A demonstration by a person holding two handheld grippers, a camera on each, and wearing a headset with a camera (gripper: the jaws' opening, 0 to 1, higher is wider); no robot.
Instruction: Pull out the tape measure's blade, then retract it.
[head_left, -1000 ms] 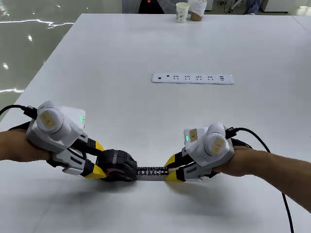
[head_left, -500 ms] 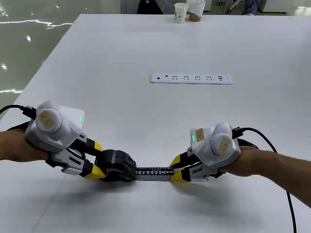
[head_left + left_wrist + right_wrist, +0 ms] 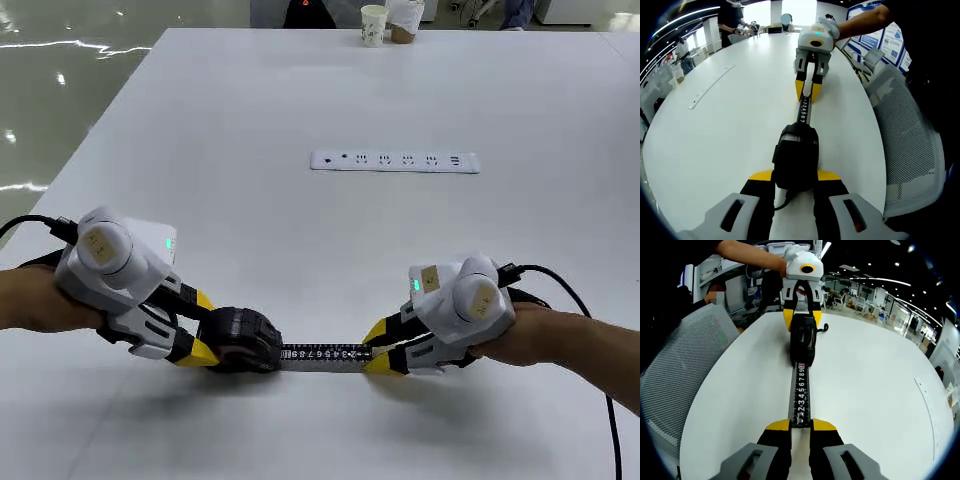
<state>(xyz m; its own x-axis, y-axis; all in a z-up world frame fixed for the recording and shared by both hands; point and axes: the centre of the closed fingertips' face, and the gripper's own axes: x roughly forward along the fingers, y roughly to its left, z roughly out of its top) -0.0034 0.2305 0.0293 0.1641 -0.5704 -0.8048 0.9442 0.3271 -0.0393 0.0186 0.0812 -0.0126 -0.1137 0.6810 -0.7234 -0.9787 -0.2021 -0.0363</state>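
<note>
The tape measure (image 3: 243, 340) lies at the near edge of the bench (image 3: 300, 90), slightly left of centre, with its dark case clenched between the jaws of the left tool (image 3: 203, 328). In the left gripper view the jaws bear on the rear part of the case only. The right tool (image 3: 374, 349) is clenched on the free end of the blade (image 3: 322, 353), which spans the gap between the two tools low over the bench top. It is partly drawn, with a short run of printed numbers showing. The main hazard is judged to be loss of the right tool's grip. The hold is on a thin, smooth strip close to its tip, so a slip under pull would let the spring snatch the blade back into the case. A second hazard is the case rotating or sliding forward out of the left tool, because the grip sits behind its bulk and the pull acts along the blade. A pull off the line of the case mouth could twist or kink the blade, though in the right gripper view the alignment appears straight. On retraction, a sudden release would drive the end hook hard against the case, so a guided return is advisable. The power strip (image 3: 395, 161) lies well apart on the far side and poses no obstruction.
</note>
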